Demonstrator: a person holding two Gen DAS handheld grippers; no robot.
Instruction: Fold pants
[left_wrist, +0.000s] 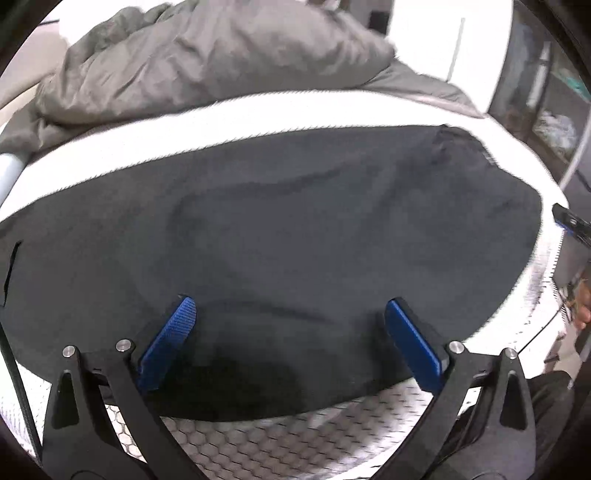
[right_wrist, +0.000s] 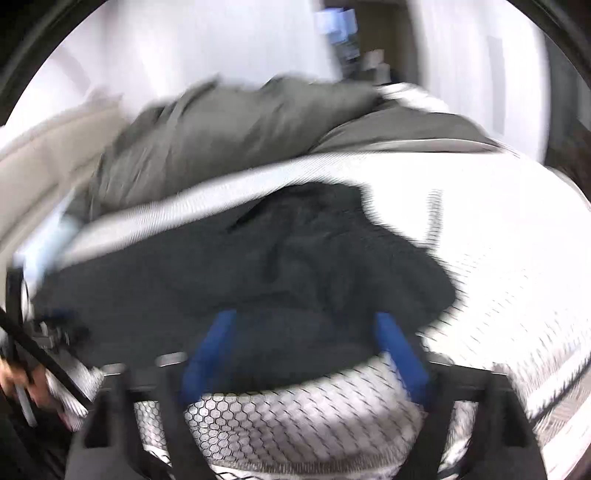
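Dark pants (left_wrist: 280, 218) lie along the mattress's (left_wrist: 258, 110) near edge (grey duvet (left_wrist: 207, 55) behind); left gripper (left_wrist: 290, 306) and right gripper (right_wrist: 306, 317) both gape empty above them.

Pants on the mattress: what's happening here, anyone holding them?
A person is folding dark pants on a white mattress, one hand-held gripper in each hand. Neither holds the cloth right now. The left hand-held gripper is open above the pants near the front edge. The right hand-held gripper is also open over the bunched end of the pants; its view is motion-blurred. A grey duvet is heaped behind.
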